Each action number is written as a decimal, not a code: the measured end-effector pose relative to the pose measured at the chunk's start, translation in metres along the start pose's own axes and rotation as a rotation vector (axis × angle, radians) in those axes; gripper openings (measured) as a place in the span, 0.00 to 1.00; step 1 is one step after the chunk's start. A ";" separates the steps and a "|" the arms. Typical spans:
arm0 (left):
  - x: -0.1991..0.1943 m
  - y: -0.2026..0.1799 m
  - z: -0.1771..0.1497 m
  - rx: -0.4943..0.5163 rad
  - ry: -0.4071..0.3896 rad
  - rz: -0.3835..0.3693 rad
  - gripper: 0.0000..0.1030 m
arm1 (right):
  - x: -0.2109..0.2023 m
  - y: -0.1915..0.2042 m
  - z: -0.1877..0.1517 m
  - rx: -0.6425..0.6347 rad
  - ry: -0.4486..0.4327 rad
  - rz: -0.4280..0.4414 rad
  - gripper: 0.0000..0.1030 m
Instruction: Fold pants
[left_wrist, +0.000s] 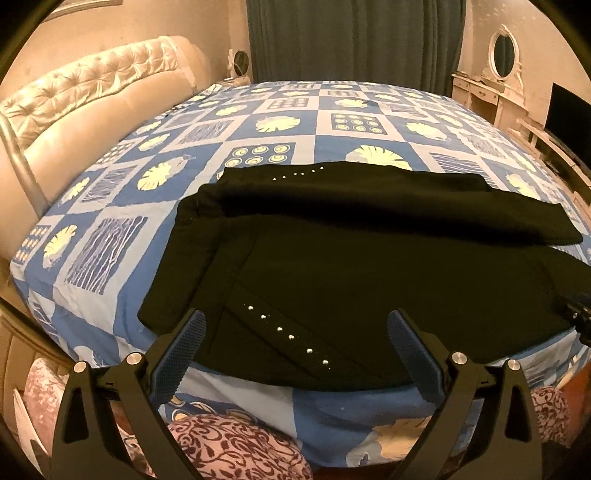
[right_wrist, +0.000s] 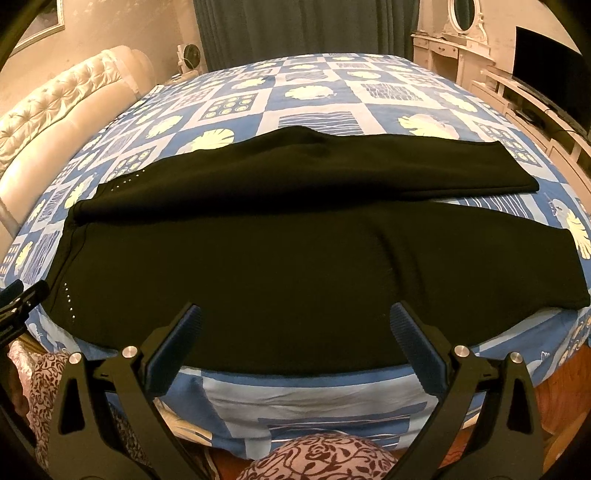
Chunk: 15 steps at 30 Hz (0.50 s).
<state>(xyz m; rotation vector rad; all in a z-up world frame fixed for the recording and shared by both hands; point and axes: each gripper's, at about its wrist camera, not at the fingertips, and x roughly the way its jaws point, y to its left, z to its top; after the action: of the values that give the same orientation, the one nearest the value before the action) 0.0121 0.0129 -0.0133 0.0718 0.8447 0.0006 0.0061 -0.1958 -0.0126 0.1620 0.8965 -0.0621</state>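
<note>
Black pants (left_wrist: 351, 266) lie spread flat on the bed, waistband to the left and both legs running to the right; they also show in the right wrist view (right_wrist: 277, 251). Rows of small silver studs (left_wrist: 288, 336) mark the pockets near the waist. My left gripper (left_wrist: 295, 321) is open and empty, hovering over the near edge of the pants by the waist. My right gripper (right_wrist: 295, 314) is open and empty, over the near leg's front edge. The left gripper's tip shows at the left edge of the right wrist view (right_wrist: 22, 295).
The bed has a blue and white patchwork cover (left_wrist: 280, 122) and a padded cream headboard (left_wrist: 85, 99) at the left. A dressing table with an oval mirror (left_wrist: 502, 55) and a TV (right_wrist: 550, 70) stand at the right. Dark curtains (left_wrist: 351, 37) hang behind. Patterned pink fabric (right_wrist: 321, 458) is below.
</note>
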 end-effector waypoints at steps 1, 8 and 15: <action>-0.001 0.000 0.000 0.001 -0.003 0.004 0.96 | 0.000 0.000 0.000 -0.001 0.000 0.000 0.98; -0.006 -0.003 0.002 0.014 -0.026 0.019 0.96 | 0.000 0.001 -0.001 -0.001 0.002 0.001 0.98; -0.005 -0.003 0.003 0.008 -0.014 0.019 0.96 | 0.000 0.001 0.000 0.000 0.003 0.000 0.98</action>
<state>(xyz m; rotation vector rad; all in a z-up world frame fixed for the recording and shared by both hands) 0.0111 0.0096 -0.0073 0.0868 0.8300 0.0144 0.0062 -0.1946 -0.0131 0.1620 0.8990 -0.0616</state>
